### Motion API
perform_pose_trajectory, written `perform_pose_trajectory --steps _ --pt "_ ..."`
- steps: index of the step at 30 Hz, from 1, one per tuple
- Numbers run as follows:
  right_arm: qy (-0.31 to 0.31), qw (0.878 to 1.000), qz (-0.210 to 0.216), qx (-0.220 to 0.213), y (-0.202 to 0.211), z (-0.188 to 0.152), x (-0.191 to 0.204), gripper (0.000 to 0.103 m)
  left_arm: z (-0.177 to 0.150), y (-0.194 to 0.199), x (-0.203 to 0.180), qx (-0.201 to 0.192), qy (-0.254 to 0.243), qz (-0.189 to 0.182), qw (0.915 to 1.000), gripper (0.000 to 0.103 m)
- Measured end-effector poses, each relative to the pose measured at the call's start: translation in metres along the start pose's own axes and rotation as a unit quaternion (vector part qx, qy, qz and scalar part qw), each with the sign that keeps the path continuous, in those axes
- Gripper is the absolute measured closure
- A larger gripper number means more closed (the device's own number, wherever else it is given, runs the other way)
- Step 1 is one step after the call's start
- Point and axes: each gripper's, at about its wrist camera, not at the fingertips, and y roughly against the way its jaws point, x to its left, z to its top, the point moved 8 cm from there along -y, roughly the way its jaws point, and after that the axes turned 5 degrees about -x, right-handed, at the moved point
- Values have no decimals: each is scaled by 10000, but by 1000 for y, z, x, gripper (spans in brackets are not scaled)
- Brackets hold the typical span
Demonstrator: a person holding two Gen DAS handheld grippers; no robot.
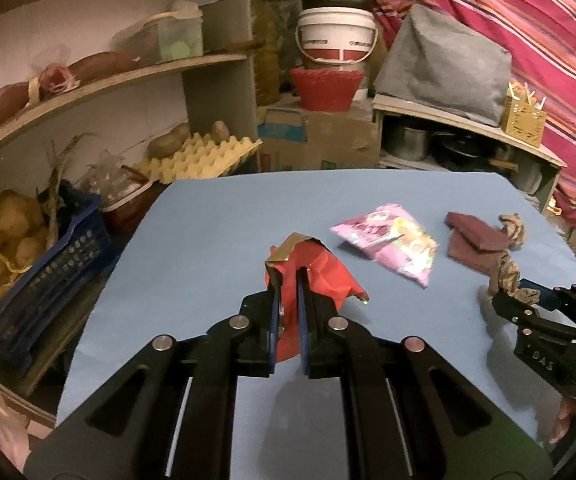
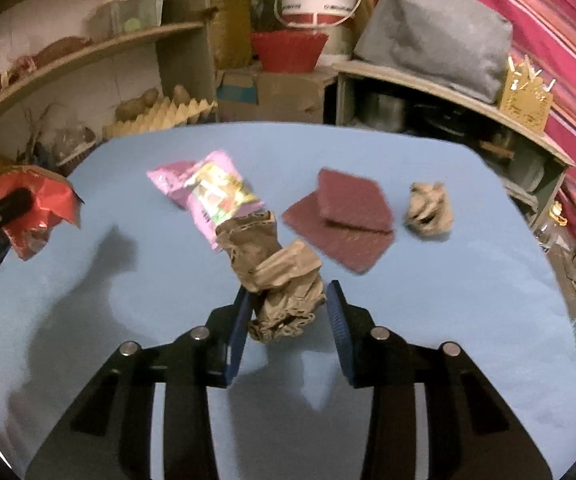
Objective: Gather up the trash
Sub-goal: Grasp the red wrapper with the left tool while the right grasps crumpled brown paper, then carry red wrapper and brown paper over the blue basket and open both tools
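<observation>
Pinching red wrapper, left claw closed.

Blue table, pink wrapper, maroon pads, crumpled brown paper

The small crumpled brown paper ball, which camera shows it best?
The right wrist view: the crumpled paper ball lies whole, clear of the maroon packet. The left wrist view catches it far right, blurred.

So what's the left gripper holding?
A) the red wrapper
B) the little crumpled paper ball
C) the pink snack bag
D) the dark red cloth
A: the left gripper has its jaws shut on the red wrapper, while the pink snack bag lies apart on the blue table.
</observation>
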Motion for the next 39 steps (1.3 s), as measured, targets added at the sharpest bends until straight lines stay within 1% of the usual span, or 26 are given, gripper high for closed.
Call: perform_pose_trajectory --steps 6,11,21,27,30,33,36,39 --pt "-191 9993 -155 -268 27 14 -42 65 13 3 -41 -144 -158 -142 9997 96" --pt "-279 9977 -422 -461 48 21 -83 65 20 7 -79 -254 -264 -324 9988 96" --pt "-398 9921 -941 -732 95 17 -162 65 26 14 -166 -399 -554 -768 9947 96" --pt "-530 9874 -1220 -860 124 10 -211 65 27 31 -222 -564 -826 -1024 9897 96" --pt "-640 9846 -1348 -906 139 5 -236 65 28 38 -245 -582 -816 -1223 9874 96" --pt "-738 9813 -1508 -945 151 0 -262 65 27 48 -279 -586 -885 -1425 9841 96" --pt "-913 9778 -1638 -939 162 -8 -295 65 22 58 -319 -636 -1088 -1590 9792 96" --pt "-1066 9742 -1787 -876 168 -18 -327 65 19 62 -350 -580 -1115 -1834 9750 96"
